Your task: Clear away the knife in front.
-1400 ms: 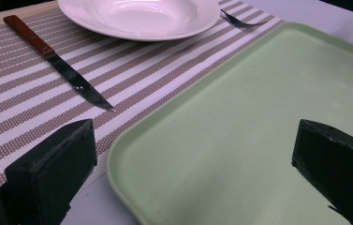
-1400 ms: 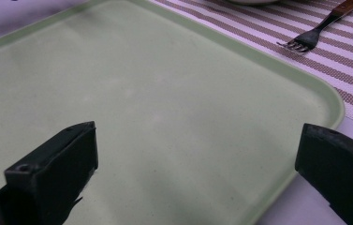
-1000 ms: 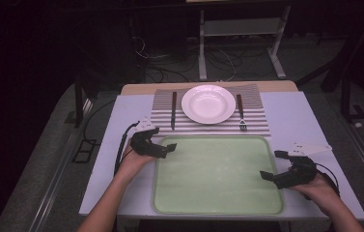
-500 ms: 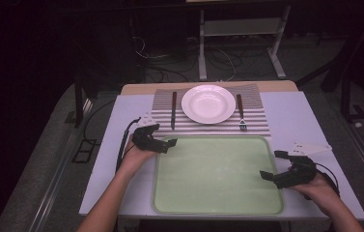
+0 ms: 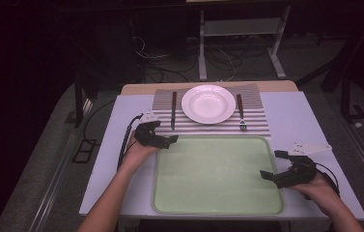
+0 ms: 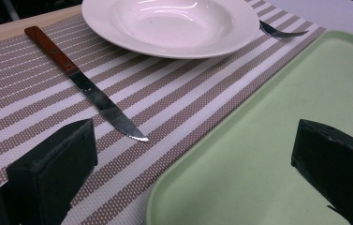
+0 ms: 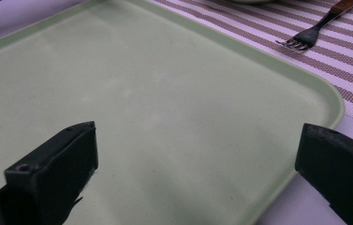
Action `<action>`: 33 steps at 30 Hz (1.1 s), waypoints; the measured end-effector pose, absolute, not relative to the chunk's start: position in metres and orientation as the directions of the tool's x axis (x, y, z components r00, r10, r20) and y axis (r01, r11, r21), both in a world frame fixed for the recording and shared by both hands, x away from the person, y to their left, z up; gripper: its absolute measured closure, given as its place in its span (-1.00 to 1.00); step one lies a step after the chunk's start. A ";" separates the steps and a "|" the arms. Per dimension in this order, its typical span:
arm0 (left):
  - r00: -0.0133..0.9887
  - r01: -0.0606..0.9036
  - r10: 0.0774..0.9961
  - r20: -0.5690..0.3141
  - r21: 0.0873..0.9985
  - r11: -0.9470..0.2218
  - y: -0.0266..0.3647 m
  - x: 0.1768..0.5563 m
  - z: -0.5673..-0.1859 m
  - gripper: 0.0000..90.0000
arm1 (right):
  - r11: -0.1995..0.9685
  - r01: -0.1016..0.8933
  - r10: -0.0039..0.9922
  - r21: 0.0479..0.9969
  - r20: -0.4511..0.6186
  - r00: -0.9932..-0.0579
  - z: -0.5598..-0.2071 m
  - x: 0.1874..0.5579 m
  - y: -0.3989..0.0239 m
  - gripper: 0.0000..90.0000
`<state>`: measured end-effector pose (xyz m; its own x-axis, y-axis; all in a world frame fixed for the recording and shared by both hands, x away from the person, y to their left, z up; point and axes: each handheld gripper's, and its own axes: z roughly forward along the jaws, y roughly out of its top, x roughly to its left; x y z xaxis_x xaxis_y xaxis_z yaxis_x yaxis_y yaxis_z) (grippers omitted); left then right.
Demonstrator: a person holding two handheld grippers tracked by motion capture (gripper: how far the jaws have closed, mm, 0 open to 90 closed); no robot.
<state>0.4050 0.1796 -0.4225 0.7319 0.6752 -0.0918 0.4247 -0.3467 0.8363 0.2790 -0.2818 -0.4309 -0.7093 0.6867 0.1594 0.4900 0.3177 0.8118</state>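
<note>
Left hand-held gripper (image 5: 170,140) is hovering at the far-left corner of the green tray (image 5: 218,203), jaws spread wide and empty. Right hand-held gripper (image 5: 270,165) sits at the tray's right edge, also wide open with nothing in it. Looks to me like the left one is lining up on the knife (image 5: 173,110), which lies on the striped placemat (image 5: 257,126) just left of the white plate (image 5: 208,103), blade pointing toward the near side.

If that's the plan, I'd come in low over the blade or the wooden handle and turn the jaws so they close across the knife, not along it. It's flat on the mat, so the tips probably need to nearly scrape the weave to get under its edges. Watch the plate rim, it's close by.

The left gripper view is the useful one here: you can see the knife's (image 6: 90,89) serrated tip and reddish handle, plus how the tray's (image 6: 258,154) corner sits right against the mat. From the high view that's just a dark stick. The right gripper view gives the fork (image 7: 312,28) tines past the tray's far rim, while the high view is what tells you both grippers' spots on the desk (image 5: 295,116).
</note>
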 end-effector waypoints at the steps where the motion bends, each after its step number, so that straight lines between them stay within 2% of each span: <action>1: 0.731 0.426 0.676 -0.095 0.837 -0.343 0.179 0.406 -0.423 -1.00 | 0.318 0.490 0.687 0.812 0.159 -0.709 -0.431 0.279 -0.282 -1.00; 26: 0.718 0.440 0.691 -0.087 0.826 -0.353 0.173 0.434 -0.426 -1.00 | 0.313 0.498 0.695 0.809 0.162 -0.701 -0.431 0.279 -0.281 -1.00; 30: 0.716 0.440 0.692 -0.092 0.829 -0.345 0.173 0.439 -0.426 -0.87 | 0.313 0.500 0.695 0.808 0.163 -0.700 -0.431 0.279 -0.281 -1.00; 33: 0.712 0.439 0.696 -0.093 0.832 -0.339 0.173 0.444 -0.425 -0.87 | 0.313 0.499 0.695 0.808 0.163 -0.700 -0.431 0.279 -0.281 -1.00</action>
